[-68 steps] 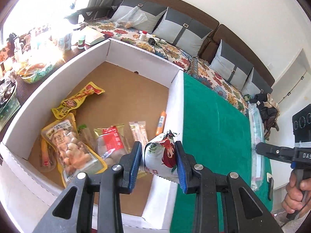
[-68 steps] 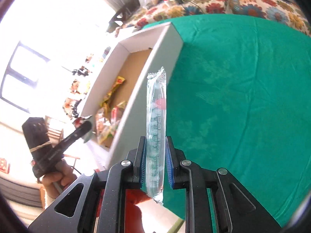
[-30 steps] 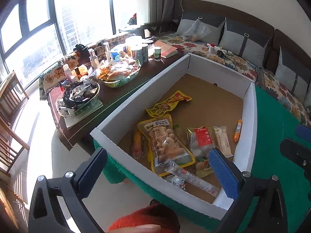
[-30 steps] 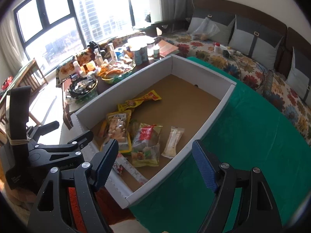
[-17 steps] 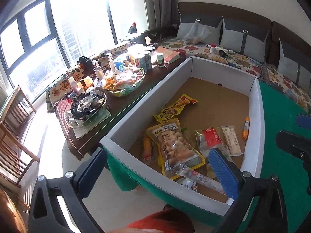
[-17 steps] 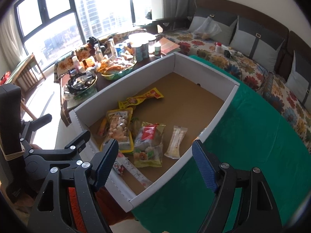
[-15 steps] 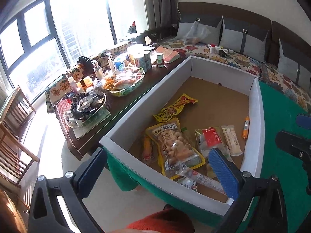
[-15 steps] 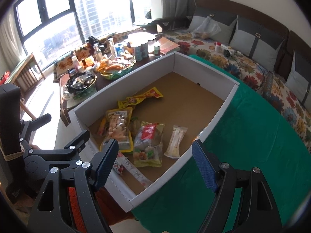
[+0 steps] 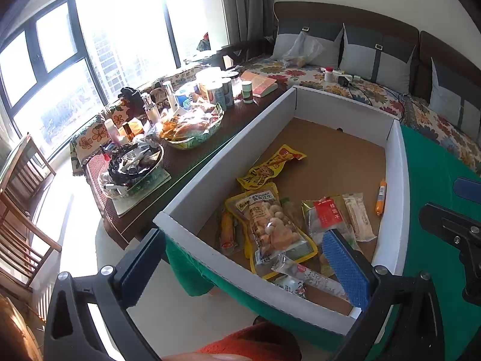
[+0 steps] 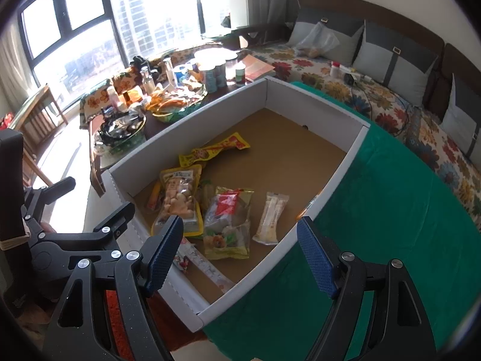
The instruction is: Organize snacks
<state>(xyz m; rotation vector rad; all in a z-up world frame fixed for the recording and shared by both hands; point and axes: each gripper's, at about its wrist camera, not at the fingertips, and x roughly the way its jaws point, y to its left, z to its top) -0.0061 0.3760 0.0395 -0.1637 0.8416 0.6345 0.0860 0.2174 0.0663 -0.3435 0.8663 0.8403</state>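
Note:
A white cardboard box [image 9: 234, 141] with a brown floor stands on the green cloth [image 10: 390, 210]; it also shows in the right wrist view [image 10: 339, 174]. Inside lie several snacks: a peanut bag [image 9: 267, 222], a yellow packet [image 9: 270, 165], a red-labelled bag [image 9: 326, 216], an orange sausage [image 9: 381, 193], a clear long packet [image 9: 306, 273] and a floral pouch [image 9: 290, 284] at the near wall. My left gripper [image 9: 243, 267] is open and empty, held back above the box's near corner. My right gripper [image 10: 240, 255] is open and empty, above the box's near wall.
A dark side table [image 9: 186, 150] left of the box carries bottles, jars, a fruit bowl [image 9: 192, 126] and a tray. A wooden chair [image 9: 18, 198] stands at far left. A sofa with floral cover [image 10: 375, 96] runs behind. The green cloth stretches to the right.
Both grippers let go of their snacks, the floral pouch and the clear long packet, which now lie in the box. Both grippers opened wide and pulled back; little has moved in the last half second.

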